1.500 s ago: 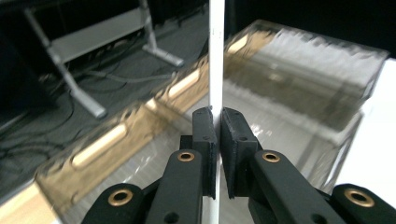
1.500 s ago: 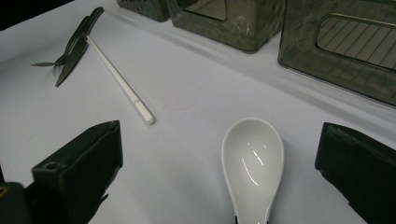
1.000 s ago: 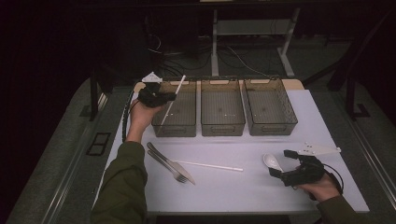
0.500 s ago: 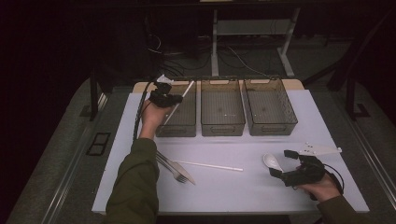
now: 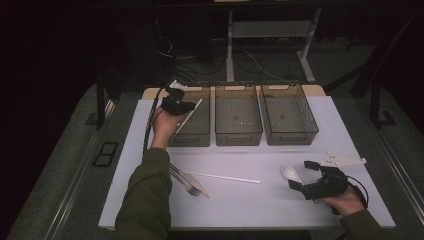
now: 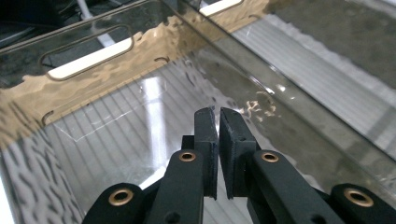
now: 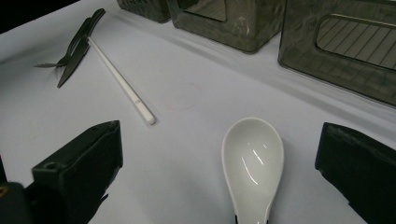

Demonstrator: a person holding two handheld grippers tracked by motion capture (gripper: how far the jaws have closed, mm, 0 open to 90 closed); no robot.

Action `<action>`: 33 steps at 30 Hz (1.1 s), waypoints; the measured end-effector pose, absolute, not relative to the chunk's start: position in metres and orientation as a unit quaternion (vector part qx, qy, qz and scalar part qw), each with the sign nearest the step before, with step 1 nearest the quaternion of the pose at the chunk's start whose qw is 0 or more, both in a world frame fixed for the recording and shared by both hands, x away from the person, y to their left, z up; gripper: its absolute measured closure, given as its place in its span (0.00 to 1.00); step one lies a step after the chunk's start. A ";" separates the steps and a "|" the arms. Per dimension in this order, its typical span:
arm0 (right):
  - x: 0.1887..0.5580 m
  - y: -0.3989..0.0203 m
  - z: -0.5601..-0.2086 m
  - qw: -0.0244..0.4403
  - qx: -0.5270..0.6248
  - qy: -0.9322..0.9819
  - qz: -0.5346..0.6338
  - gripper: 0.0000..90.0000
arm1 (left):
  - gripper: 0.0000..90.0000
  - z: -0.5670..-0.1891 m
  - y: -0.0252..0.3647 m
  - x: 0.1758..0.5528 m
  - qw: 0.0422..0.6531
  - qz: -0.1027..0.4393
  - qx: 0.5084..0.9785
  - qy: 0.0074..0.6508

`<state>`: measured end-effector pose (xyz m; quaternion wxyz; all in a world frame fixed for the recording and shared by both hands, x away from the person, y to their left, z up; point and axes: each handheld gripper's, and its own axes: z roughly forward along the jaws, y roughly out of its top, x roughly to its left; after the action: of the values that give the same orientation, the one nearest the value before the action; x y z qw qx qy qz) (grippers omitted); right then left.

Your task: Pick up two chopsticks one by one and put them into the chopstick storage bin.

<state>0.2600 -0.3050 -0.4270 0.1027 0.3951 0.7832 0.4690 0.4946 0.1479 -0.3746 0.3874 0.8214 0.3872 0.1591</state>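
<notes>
1. My left claw [image 5: 186, 107] is pinched shut on a white chopstick [image 5: 193, 110]. I hold it slanted over the left bin [image 5: 190, 142].
2. The stick is thin and smooth. I think it could slip or twist in my pinch. If I let go while it pokes over the rim, it could tip out onto the table [image 5: 250, 210].
3. My right claw [image 5: 301, 176] is wide open. The white spoon [image 7: 253, 154] lies on the table between its two jaws, not squeezed.
4. If I close crooked, the round spoon could slide away.
5. I count three bins in a row, two chopsticks (one held, one on the table [image 5: 225, 177]), one spoon, one fork [image 5: 182, 181] and one knife [image 5: 197, 186].
</notes>
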 end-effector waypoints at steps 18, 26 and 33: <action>0.260 -0.305 -0.427 0.105 0.397 0.783 0.468 0.01 | 0.65 -0.340 0.125 0.437 0.436 0.104 0.841 0.303; 0.260 -0.305 -0.427 0.105 0.397 0.784 0.466 0.01 | 0.63 -0.344 0.105 0.394 0.452 0.072 0.857 0.235; 0.259 -0.304 -0.428 0.105 0.391 0.788 0.464 0.01 | 0.63 -0.358 0.091 0.366 0.450 0.048 0.870 0.193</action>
<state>0.2590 -0.3042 -0.4281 0.1047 0.3912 0.7877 0.4642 0.3663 0.0905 -0.3580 0.4503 0.8704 0.1931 0.0481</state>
